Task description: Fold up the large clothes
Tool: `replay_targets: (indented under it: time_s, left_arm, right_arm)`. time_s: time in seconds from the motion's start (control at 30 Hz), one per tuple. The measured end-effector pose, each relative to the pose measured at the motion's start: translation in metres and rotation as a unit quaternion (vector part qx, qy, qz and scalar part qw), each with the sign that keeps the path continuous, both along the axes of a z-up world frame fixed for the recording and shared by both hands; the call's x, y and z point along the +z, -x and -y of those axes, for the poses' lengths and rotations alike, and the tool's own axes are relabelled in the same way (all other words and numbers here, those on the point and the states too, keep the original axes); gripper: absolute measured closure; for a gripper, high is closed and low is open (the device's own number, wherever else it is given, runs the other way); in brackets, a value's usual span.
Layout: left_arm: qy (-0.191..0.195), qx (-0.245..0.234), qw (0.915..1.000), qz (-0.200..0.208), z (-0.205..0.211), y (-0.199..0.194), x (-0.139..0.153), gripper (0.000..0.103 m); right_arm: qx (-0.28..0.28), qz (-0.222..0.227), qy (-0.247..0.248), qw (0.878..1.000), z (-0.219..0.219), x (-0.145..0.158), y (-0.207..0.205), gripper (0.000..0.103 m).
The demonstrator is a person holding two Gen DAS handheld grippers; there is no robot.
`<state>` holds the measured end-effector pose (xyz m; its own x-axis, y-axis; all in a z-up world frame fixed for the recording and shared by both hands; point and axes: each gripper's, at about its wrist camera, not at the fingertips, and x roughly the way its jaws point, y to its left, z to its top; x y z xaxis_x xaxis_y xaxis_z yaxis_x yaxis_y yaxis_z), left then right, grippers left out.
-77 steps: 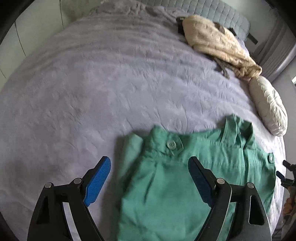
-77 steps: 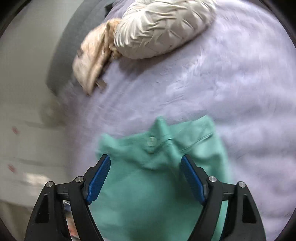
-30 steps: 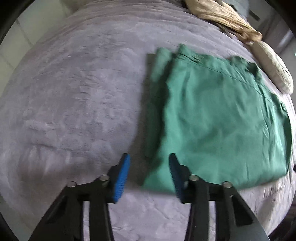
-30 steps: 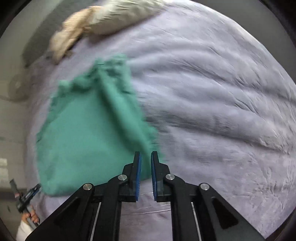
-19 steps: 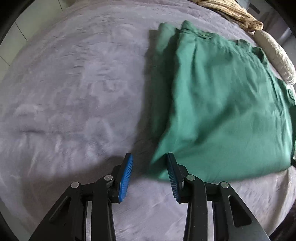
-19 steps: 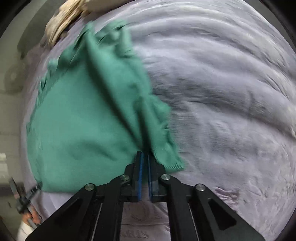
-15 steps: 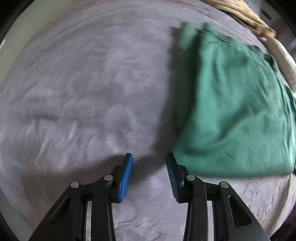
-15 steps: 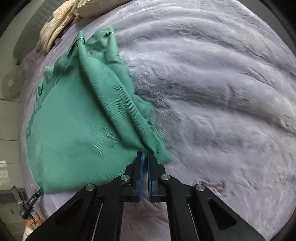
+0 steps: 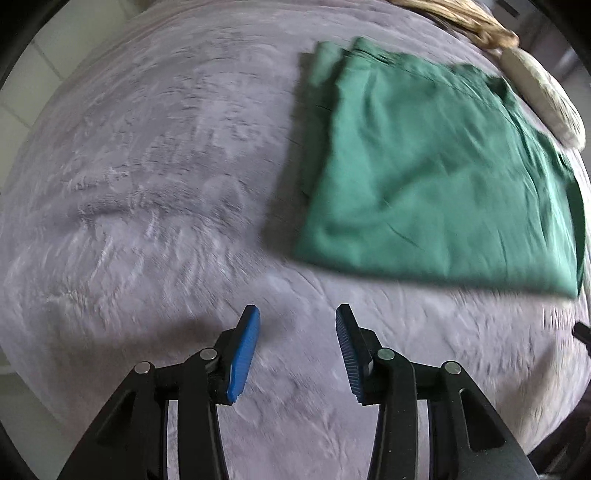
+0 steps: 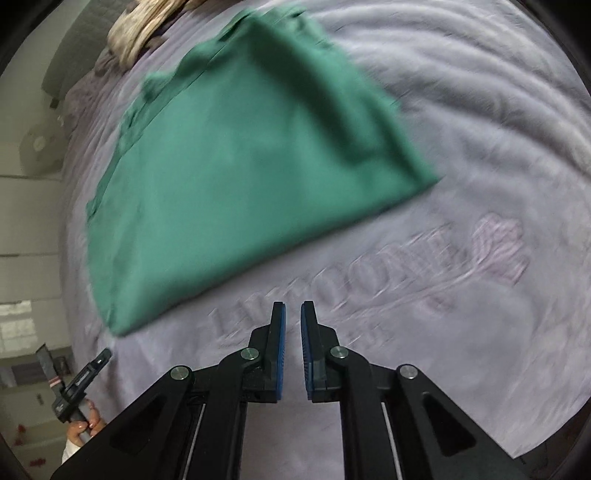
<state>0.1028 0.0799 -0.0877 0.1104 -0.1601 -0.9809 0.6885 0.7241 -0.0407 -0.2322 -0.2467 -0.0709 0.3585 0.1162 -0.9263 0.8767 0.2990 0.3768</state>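
Note:
A green garment (image 9: 436,177), folded into a rough rectangle, lies flat on the lilac bed cover (image 9: 147,184). My left gripper (image 9: 297,310) hovers over bare cover, short of the garment's near left corner; its jaws are opening and nothing is between them. In the right wrist view the green garment (image 10: 251,177) fills the upper left. My right gripper (image 10: 293,306) is off its near edge, above the bed cover (image 10: 480,110). Its jaws are opening from a narrow gap and hold nothing.
A beige garment (image 9: 465,18) and a pale cushion (image 9: 543,96) lie beyond the green one. Raised lettering (image 10: 332,284) marks the cover near the bed's front edge. The other gripper and a hand (image 10: 81,384) show at the lower left.
Both grippers have drawn back from the garment's near edge onto bare cover. The right gripper let go of the corner it pinched and its jaws parted slightly.

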Motion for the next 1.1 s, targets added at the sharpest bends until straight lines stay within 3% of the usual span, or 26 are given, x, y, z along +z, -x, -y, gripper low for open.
replay_targets:
  time_s: [0.07,0.1,0.13,0.17,0.2,0.23,0.37,0.43,0.6,0.7,0.87,0.93,1.1]
  left_arm:
    - [-0.005,-0.012,0.9999,0.000,0.002,0.009,0.002,0.058]
    - [-0.006,-0.017,0.9998,-0.001,-0.002,0.014,0.003,0.058]
    - [-0.008,-0.021,0.9997,-0.003,-0.012,0.016,0.007,0.050]
    - [-0.014,-0.023,0.9996,-0.004,-0.014,0.019,0.007,0.021]
    - [-0.015,-0.022,0.9996,0.002,-0.015,0.020,0.008,0.009]
    - [-0.011,-0.021,0.9996,0.016,-0.016,0.032,0.012,0.004]
    - [-0.009,-0.025,0.9992,0.029,-0.022,0.041,0.020,0.004]
    - [-0.008,-0.023,0.9993,0.026,-0.025,0.043,0.022,0.004]
    - [-0.020,-0.033,0.9990,0.023,-0.020,0.019,0.013,0.004]
    - [-0.023,-0.031,0.9990,0.021,-0.021,0.012,0.014,0.004]
    - [-0.024,-0.022,0.9994,0.014,-0.028,0.004,0.009,0.004]
    - [-0.026,-0.020,0.9993,0.016,-0.030,0.001,0.007,0.004]
    - [-0.027,-0.023,0.9993,0.011,-0.035,-0.004,0.001,0.004]
  right_arm:
    - [0.014,0.001,-0.008,1.000,-0.016,0.001,-0.014,0.085]
    - [0.020,0.000,-0.008,1.000,-0.024,0.001,-0.021,0.070]
    - [0.025,-0.001,-0.008,1.000,-0.029,0.002,-0.025,0.050]
    - [0.033,-0.001,-0.004,0.999,-0.038,0.005,-0.032,0.043]
    - [0.040,0.000,-0.002,0.999,-0.045,0.007,-0.035,0.040]
    - [0.048,0.000,-0.003,0.999,-0.050,0.009,-0.036,0.040]
    - [0.069,0.002,-0.006,0.998,-0.069,0.012,-0.053,0.038]
    - [0.074,0.000,-0.006,0.997,-0.073,0.012,-0.058,0.032]
    - [0.088,0.002,0.002,0.996,-0.086,0.017,-0.068,0.026]
    - [0.101,0.005,0.011,0.995,-0.093,0.021,-0.078,0.015]
    - [0.117,0.019,0.022,0.993,-0.106,0.024,-0.093,0.014]
    - [0.126,0.022,0.022,0.992,-0.112,0.023,-0.099,0.000]
    - [0.141,0.031,0.006,0.990,-0.125,0.017,-0.111,0.000]
